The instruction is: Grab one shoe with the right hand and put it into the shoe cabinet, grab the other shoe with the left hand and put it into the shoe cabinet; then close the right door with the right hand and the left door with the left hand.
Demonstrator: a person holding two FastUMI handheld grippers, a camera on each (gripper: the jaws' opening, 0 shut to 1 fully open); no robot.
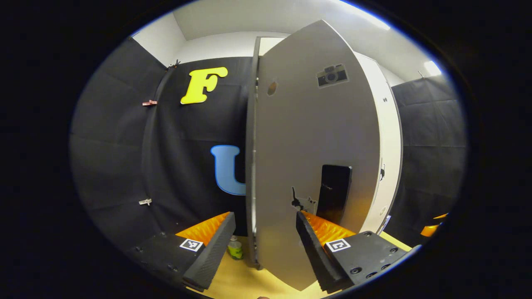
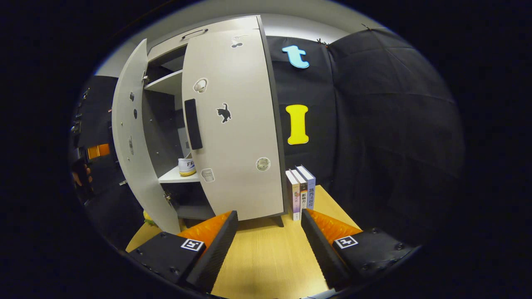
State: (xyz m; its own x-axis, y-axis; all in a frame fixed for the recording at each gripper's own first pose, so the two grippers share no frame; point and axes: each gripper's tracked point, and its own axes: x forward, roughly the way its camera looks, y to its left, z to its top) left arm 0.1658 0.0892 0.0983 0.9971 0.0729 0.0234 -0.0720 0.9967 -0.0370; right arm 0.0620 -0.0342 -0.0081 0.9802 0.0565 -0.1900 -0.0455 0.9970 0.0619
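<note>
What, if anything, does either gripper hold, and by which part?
Nothing. The left gripper is open, the left door edge between its fingers, unclamped. The right gripper is open over the table.

- The left gripper (image 1: pixel 266 245) is hovering with its fingers spread wide, gripping nothing.
- The cabinet's left door (image 1: pixel 307 158) is standing ajar just ahead, its black handle (image 1: pixel 333 192) near the right finger.
- A small bottle (image 1: pixel 235 248) is sitting on the wooden floor (image 1: pixel 249 282) by the door's hinge edge.

Left gripper (image 1: pixel 266 243): held up against the left door (image 1: pixel 307 166) of the shoe cabinet, jaws spread wide, the door's lower edge between its fingers, nothing pinched. Right gripper (image 2: pixel 268 243): low, back from the door's neighbour, jaws likewise apart, empty.
</note>
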